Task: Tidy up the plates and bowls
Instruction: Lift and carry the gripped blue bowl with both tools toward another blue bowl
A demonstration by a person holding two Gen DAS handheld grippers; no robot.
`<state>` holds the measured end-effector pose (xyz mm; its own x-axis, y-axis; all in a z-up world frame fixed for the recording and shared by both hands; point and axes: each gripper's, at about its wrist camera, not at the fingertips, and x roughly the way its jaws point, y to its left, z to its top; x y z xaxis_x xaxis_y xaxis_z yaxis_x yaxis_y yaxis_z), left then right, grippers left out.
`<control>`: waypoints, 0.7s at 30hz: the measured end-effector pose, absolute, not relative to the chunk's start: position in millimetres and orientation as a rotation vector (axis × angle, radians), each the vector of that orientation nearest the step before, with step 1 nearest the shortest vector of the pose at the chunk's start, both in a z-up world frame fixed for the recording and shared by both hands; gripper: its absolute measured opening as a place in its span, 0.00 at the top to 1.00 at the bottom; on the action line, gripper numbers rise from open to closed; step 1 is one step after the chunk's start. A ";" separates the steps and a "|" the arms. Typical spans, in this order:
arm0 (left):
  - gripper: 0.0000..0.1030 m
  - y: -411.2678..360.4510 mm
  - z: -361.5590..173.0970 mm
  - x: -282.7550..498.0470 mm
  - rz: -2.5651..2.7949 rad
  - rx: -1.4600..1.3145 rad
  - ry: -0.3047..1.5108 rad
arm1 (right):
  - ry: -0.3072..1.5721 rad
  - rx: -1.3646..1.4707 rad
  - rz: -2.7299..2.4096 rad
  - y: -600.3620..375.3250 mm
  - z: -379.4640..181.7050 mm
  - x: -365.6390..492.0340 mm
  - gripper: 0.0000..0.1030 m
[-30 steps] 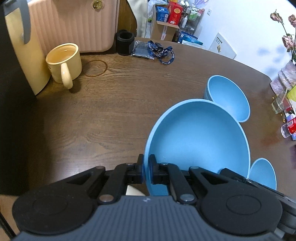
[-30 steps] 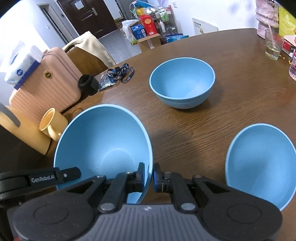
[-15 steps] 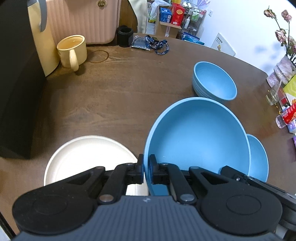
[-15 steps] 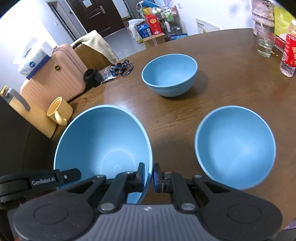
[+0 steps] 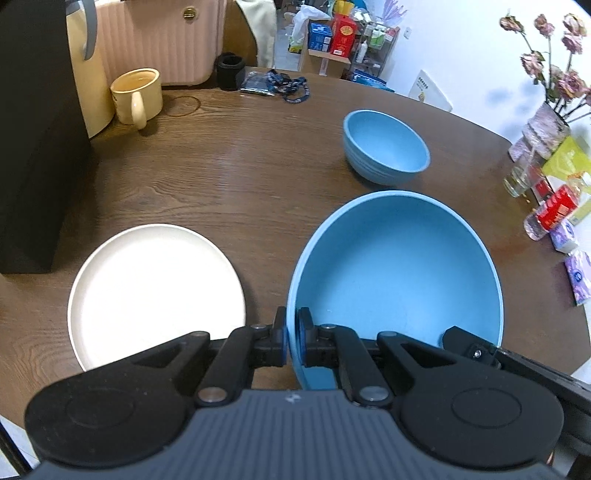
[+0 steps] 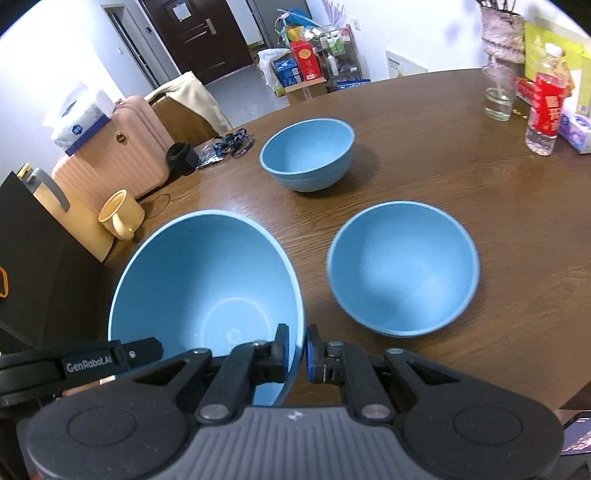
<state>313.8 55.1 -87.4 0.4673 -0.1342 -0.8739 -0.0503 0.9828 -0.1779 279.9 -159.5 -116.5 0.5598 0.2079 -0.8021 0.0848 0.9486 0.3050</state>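
large blue bowl (image 5: pixel 399 266) above wooden table (image 5: pixel 240 177), mouth up, tilted away from the grippers | left gripper (image 5: pixel 291 338) pinches left rim | right gripper (image 6: pixel 295 350) pinches right rim | round, no long axis

Dark wood-grain table (image 6: pixel 461 177), curved far edge, glossy under overhead light. White walls (image 5: pixel 461 48). Dark brown door (image 6: pixel 199 33) at the back, grey floor (image 6: pixel 240 88) in front of it. Cluttered wire shelf (image 6: pixel 332 55) with boxes by the wall, cardboard box (image 6: pixel 303 88) below. Pink ribbed suitcase (image 6: pixel 122 155) beside the table's far side, tissue pack (image 6: pixel 79 122) on top. Chair (image 6: pixel 184 110) with beige cloth draped over it. Black box (image 5: pixel 33 147) at the table's left. Dried flowers (image 5: pixel 554 66) in a vase at right.
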 end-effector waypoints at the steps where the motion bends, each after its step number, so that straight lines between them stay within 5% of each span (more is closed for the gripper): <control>1: 0.94 50.3 -85.0 310.6 -0.057 -0.187 1.082 | 0.974 0.328 0.070 -163.9 -114.0 276.8 0.92; 21: 0.94 -38.8 -66.2 313.6 -0.169 -0.140 1.055 | 0.911 0.370 -0.042 -246.7 -93.5 262.8 0.92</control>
